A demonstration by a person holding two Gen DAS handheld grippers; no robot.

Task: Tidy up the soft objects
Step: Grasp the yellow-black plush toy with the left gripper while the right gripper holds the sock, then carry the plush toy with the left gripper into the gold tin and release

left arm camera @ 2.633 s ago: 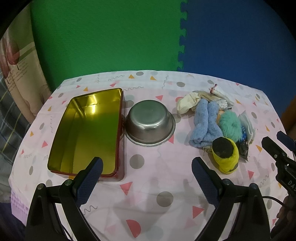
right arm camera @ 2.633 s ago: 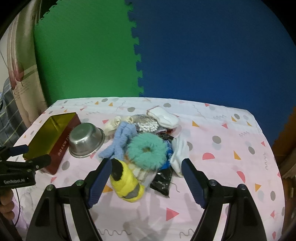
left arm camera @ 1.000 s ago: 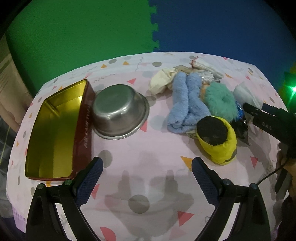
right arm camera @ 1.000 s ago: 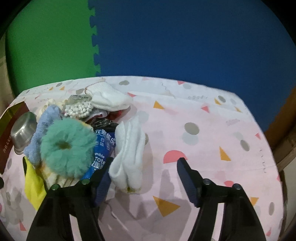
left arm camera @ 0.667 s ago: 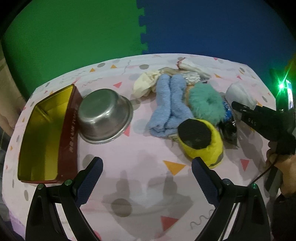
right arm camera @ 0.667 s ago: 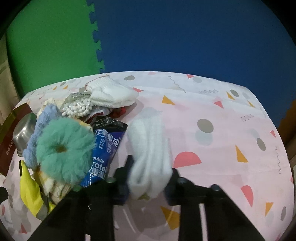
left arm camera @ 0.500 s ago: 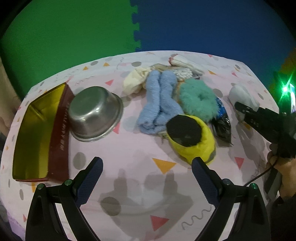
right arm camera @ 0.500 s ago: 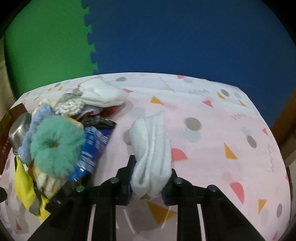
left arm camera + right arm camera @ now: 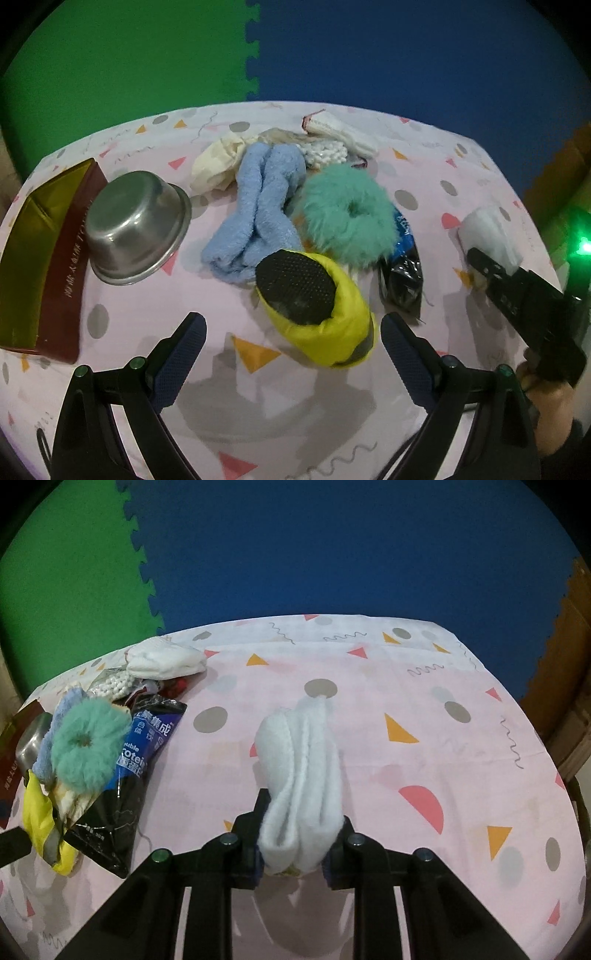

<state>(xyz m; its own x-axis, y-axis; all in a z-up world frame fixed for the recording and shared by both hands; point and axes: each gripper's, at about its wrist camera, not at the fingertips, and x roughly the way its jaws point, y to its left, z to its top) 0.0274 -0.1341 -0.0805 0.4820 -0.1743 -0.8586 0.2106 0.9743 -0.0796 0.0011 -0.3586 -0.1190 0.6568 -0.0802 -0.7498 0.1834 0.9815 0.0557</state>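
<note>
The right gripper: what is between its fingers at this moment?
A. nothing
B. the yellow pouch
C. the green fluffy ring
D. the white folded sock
D: the right gripper is shut on the white folded sock, whose lower end sits pinched between the pads in the right wrist view.

Black gripper (image 9: 291, 343) frames, navy textured pads (image 9: 400, 345), green screws.

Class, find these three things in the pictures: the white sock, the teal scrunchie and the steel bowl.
white sock (image 9: 303, 775): right wrist view, middle of the folded body.
teal scrunchie (image 9: 325, 221): left wrist view, fluffy ring left of its hole.
steel bowl (image 9: 136, 225): left wrist view, upturned outer wall.
</note>
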